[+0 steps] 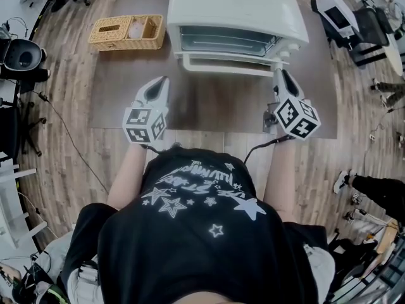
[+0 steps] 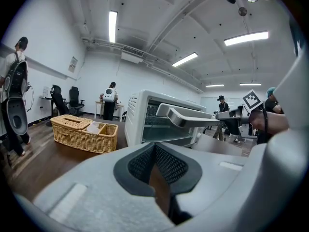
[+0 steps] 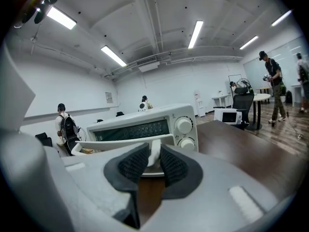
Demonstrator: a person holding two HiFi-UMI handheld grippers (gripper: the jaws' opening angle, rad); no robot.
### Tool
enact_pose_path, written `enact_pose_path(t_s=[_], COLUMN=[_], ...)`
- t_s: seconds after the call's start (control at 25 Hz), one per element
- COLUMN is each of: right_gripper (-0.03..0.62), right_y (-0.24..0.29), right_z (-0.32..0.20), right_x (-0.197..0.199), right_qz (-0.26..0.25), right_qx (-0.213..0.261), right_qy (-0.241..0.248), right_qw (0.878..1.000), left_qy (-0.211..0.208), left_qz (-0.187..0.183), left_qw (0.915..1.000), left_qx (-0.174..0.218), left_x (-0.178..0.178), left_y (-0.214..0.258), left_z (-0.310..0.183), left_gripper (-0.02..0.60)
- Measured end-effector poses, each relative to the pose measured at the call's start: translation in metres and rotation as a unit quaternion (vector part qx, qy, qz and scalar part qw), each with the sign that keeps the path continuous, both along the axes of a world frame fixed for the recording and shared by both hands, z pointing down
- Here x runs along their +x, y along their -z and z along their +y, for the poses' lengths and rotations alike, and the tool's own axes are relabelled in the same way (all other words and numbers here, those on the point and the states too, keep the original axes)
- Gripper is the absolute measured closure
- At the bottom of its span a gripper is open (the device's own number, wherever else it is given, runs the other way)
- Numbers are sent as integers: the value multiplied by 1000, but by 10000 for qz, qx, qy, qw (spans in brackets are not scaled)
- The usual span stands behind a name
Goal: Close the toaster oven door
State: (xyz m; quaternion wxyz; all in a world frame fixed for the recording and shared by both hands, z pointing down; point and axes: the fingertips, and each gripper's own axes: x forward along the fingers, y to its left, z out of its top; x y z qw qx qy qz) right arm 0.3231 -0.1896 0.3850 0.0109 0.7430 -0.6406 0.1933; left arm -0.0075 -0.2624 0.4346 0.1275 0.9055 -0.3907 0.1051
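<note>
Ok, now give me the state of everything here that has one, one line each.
toaster oven door: partly open, tilted forward.
door handle: its right end sits between the right gripper's pads.
right gripper: closed on the door handle.
left gripper: jaws together, empty, clear of the toaster oven door.
wicker basket: open-topped, not empty.

Bright ceiling strip lights (image 2: 112, 25); even light; fisheye edges dark, warped.
</note>
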Motion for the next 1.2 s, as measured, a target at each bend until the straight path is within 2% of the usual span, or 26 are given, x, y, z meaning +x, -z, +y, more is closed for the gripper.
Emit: enact_pose_path(t_s=[1.2], right_gripper=[514], right_y=[22], right_z=[-43], right_x=[16], right_qz=[-28], right_qx=[276], right_qy=[69], right_qw=[9996], left_qy=[240], left_qz=[-48], left_qw=[9997], left_qx=[69], left_x=[-6], left_y=[6], left_z=[-9], left_gripper=[571])
